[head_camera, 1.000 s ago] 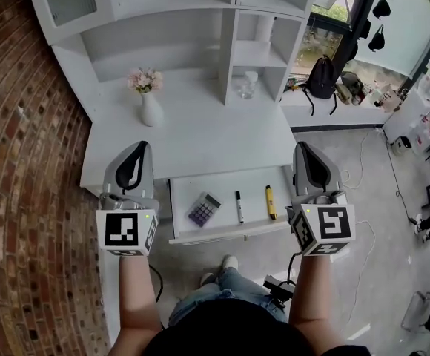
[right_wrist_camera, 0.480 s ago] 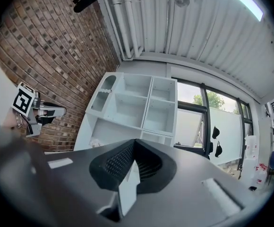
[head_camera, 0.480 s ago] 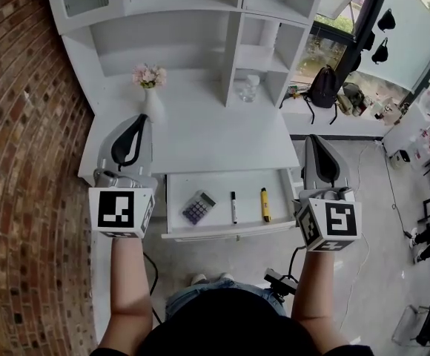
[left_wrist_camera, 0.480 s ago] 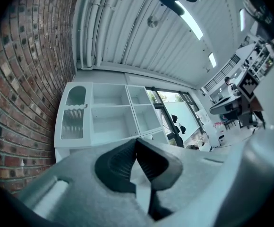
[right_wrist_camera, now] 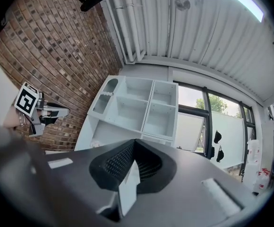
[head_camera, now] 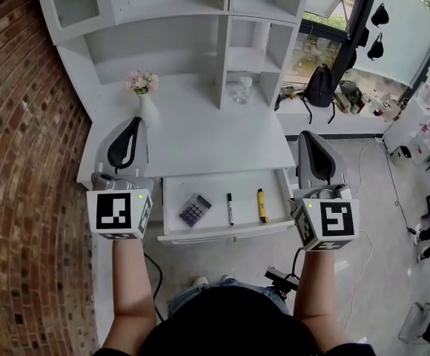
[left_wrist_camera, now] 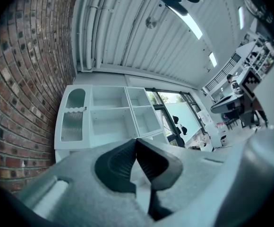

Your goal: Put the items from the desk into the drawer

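The desk's drawer [head_camera: 222,233] stands pulled out. In it lie a grey calculator [head_camera: 194,210], a black marker [head_camera: 230,208] and a yellow marker [head_camera: 262,205]. My left gripper [head_camera: 133,122] hovers over the desk's left front corner, left of the drawer. Its jaws meet at the tips with nothing between them [left_wrist_camera: 136,141]. My right gripper [head_camera: 309,135] hangs just past the drawer's right end, over the floor. It is shut and empty too [right_wrist_camera: 134,142]. Both point up and away toward the white shelf unit [left_wrist_camera: 108,119].
On the white desktop [head_camera: 200,136] a vase of pink flowers [head_camera: 145,99] stands at the back left. A glass jar [head_camera: 241,90] sits in a shelf bay. A brick wall [head_camera: 22,162] runs along the left. A black backpack [head_camera: 320,85] sits by the window.
Both grippers have lifted a little and stayed shut. The drawer and the items in it have not moved.
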`<move>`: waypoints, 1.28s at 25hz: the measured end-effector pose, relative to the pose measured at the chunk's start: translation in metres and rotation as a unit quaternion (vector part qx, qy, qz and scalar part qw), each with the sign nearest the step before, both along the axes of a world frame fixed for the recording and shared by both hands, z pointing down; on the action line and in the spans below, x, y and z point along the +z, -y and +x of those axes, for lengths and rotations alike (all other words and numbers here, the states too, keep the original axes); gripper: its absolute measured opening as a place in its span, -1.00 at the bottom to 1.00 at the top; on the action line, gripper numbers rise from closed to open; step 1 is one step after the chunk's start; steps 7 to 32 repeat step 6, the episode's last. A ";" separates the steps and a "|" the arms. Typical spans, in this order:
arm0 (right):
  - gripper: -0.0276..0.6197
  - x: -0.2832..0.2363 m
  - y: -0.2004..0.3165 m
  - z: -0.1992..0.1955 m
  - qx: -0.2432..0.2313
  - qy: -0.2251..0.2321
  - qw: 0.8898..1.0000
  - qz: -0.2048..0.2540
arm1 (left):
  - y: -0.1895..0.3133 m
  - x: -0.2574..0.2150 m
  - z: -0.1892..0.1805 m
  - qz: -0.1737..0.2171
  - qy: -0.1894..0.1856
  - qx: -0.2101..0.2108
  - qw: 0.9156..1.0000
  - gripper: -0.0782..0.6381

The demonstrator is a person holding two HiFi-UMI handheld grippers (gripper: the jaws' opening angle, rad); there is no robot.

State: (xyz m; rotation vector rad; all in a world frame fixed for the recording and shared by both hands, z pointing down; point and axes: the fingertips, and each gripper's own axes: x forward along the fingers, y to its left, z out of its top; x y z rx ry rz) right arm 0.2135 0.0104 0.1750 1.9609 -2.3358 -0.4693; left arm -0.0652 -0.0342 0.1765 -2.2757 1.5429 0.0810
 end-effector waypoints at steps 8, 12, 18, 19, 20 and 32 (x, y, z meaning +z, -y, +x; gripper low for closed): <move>-0.89 -0.004 0.001 -0.002 -0.011 0.007 1.000 0.004 | -0.003 0.000 0.003 -0.004 -0.002 -0.003 1.000 -0.79; -0.89 -0.004 0.001 -0.002 -0.011 0.007 1.000 0.004 | -0.003 0.000 0.003 -0.004 -0.002 -0.003 1.000 -0.79; -0.89 -0.004 0.001 -0.002 -0.011 0.007 1.000 0.004 | -0.003 0.000 0.003 -0.004 -0.002 -0.003 1.000 -0.79; -0.89 -0.004 0.001 -0.002 -0.011 0.007 1.000 0.004 | -0.003 0.000 0.003 -0.004 -0.002 -0.003 1.000 -0.79; -0.89 -0.004 0.001 -0.002 -0.011 0.007 1.000 0.004 | -0.003 0.000 0.003 -0.004 -0.002 -0.003 1.000 -0.79; -0.89 -0.004 0.001 -0.002 -0.011 0.007 1.000 0.004 | -0.003 0.000 0.003 -0.004 -0.002 -0.003 1.000 -0.79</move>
